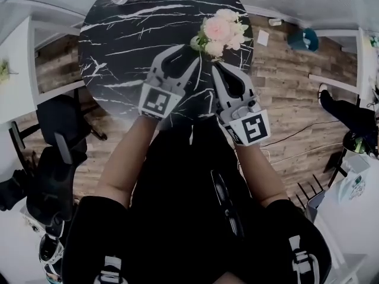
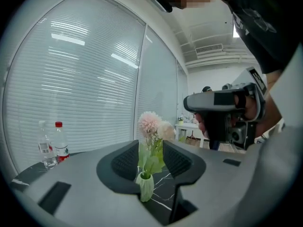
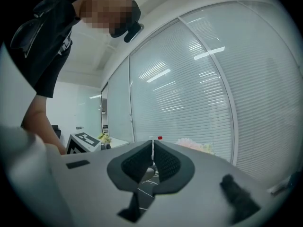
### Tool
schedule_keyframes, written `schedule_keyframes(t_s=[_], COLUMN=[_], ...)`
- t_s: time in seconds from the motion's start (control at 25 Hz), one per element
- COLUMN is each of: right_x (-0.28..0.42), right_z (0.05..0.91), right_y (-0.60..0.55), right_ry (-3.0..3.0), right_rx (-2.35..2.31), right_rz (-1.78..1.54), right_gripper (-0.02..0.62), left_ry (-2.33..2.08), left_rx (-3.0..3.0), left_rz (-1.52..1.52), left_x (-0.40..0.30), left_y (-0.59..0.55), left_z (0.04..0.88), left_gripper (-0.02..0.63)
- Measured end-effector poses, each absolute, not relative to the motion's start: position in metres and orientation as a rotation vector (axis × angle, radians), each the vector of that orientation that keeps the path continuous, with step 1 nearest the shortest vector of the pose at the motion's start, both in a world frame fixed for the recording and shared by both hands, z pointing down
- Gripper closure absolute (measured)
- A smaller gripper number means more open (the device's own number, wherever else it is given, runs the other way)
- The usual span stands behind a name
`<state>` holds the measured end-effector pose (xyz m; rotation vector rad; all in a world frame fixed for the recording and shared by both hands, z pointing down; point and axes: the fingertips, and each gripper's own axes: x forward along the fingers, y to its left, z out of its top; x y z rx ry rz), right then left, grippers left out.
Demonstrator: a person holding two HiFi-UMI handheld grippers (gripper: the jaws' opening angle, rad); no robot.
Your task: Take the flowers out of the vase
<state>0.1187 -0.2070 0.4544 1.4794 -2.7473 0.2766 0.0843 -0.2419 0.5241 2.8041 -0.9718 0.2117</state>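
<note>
Pink flowers [image 1: 222, 31] upright in pale vase [image 2: 146, 186] on black marble bench [image 1: 130, 40]. Left gripper [image 1: 188, 53] released, stems seen through gap. Right gripper [image 1: 218, 68] clenched, empty, just beside bouquet.

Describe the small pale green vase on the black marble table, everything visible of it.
The small pale green vase is slim, slightly flared at the mouth, matt like ceramic. It stands upright on the round black white-veined marble table, near its edge, holding pink and cream flowers with green leaves. In the left gripper view it shows in the gap of the left gripper, whose jaws stand apart; neither pad visibly presses on it. In the head view the blooms largely hide it.
</note>
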Motion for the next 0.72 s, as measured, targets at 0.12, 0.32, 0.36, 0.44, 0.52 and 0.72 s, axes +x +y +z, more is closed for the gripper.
schedule_keyframes(t_s=[0.12, 0.32, 0.36, 0.44, 0.52, 0.72], right_x=[0.121, 0.13, 0.131, 0.132, 0.132, 0.135], right_z=[0.456, 0.47, 0.474, 0.478, 0.477, 0.481], right_y=[-0.208, -0.205, -0.203, -0.203, -0.206, -0.205], right_ry=[-2.745, -2.74, -2.734, -2.724, -2.726, -2.73], right_rx=[1.523, 1.531, 1.522, 1.531, 1.559, 1.567], right_rz=[0.283, 0.275, 0.269, 0.273, 0.293, 0.316], right_gripper=[0.575, 0.575, 0.575, 0.575, 0.575, 0.575], left_ry=[-0.948, -0.926, -0.926, -0.931, -0.939, -0.966], left_rx=[2.813, 2.848, 2.852, 2.858, 2.863, 2.853], left_rz=[0.252, 0.317, 0.332, 0.358, 0.368, 0.361], left_x=[0.09, 0.101, 0.103, 0.109, 0.115, 0.126], left_y=[-0.242, -0.245, -0.246, -0.249, -0.252, -0.263], left_z=[0.541, 0.567, 0.572, 0.58, 0.586, 0.594], left_gripper=[0.412, 0.334, 0.325, 0.314, 0.31, 0.308])
